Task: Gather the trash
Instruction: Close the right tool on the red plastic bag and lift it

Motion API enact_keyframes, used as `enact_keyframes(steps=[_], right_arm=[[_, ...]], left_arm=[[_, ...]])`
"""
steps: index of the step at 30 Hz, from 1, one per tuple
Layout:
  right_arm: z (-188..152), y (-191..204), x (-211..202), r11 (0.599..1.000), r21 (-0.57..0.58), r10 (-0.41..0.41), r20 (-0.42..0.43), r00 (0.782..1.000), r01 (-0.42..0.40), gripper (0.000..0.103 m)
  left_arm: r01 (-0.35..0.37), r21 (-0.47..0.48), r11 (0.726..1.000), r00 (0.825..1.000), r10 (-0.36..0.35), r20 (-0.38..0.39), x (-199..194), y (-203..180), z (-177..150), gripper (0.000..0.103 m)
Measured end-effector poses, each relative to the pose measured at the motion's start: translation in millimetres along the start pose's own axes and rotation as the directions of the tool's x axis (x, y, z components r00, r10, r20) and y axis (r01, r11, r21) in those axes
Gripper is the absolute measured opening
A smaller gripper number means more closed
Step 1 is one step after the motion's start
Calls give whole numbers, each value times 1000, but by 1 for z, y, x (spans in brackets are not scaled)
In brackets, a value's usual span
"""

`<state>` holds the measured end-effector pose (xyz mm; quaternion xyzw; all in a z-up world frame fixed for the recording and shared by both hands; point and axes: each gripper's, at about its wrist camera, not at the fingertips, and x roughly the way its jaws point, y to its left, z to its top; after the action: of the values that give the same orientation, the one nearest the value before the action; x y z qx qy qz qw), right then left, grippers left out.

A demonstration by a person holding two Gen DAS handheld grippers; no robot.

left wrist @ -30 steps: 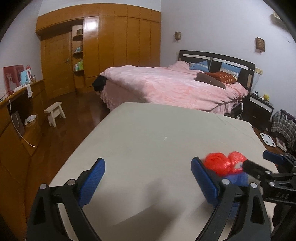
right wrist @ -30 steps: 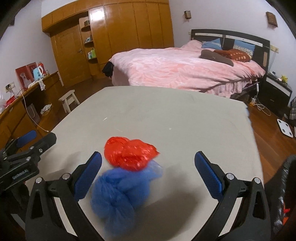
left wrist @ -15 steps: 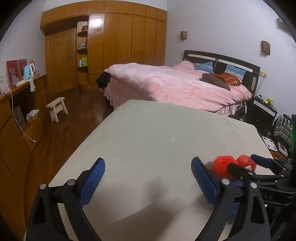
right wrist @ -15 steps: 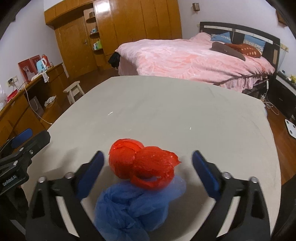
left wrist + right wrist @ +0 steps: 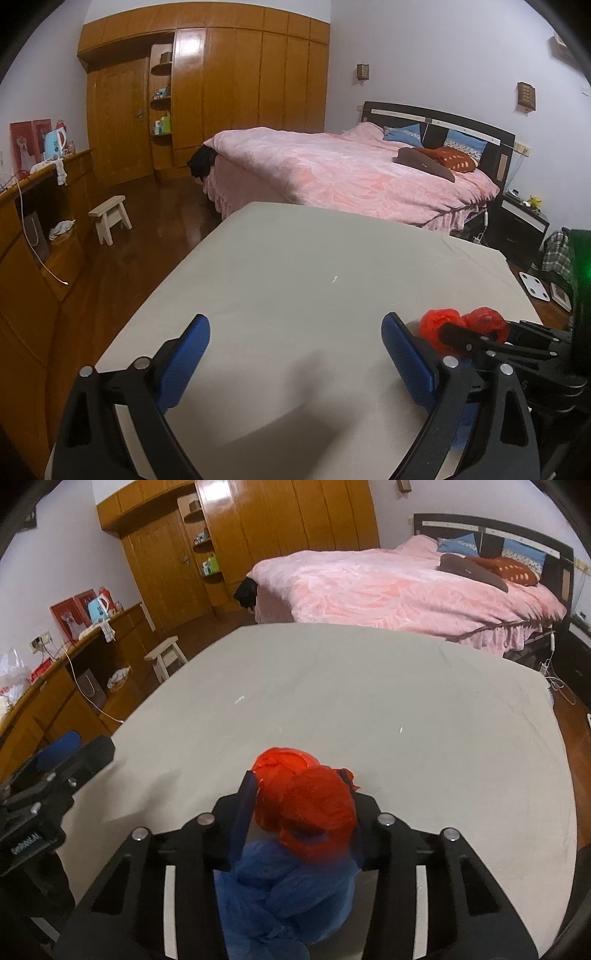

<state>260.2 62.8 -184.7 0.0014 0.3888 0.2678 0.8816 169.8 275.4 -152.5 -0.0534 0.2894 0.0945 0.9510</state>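
Two crumpled bags lie together near the front edge of the grey table (image 5: 369, 686): a red plastic bag (image 5: 303, 797) and, nearer to me, a blue plastic bag (image 5: 284, 886). My right gripper (image 5: 300, 779) is closing its jaws, and both pads press the sides of the red bag, which bulges between them. The left wrist view shows the red bag (image 5: 436, 325) at the right with the right gripper (image 5: 476, 332) around it. My left gripper (image 5: 295, 332) hovers open over bare table to the left of the bags, with nothing between its fingers.
A bed with a pink cover (image 5: 332, 166) stands beyond the table. Along the left wall runs a wooden sideboard (image 5: 44, 229), with a small stool (image 5: 110, 218) on the floor. A wooden wardrobe (image 5: 240, 92) fills the far wall. A dark nightstand (image 5: 521, 225) is at right.
The right gripper came forward and down over the bags, and its jaws narrowed from wide open until they pinch the red bag. The left gripper stayed put and open.
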Motion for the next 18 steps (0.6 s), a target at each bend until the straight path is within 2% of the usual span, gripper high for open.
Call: enact_keyframes(steps=[7,18], right_arm=[[6,-8,-21,1000,18,0,64,998,-1,40],[-1,-37,-52,997,59,-52,90,995,47,40]], left_arm=[[18,2,1000,1000,-18,9,-4,-9,4,92],[63,24,998,998,-63,14,-9,-36,6,92]])
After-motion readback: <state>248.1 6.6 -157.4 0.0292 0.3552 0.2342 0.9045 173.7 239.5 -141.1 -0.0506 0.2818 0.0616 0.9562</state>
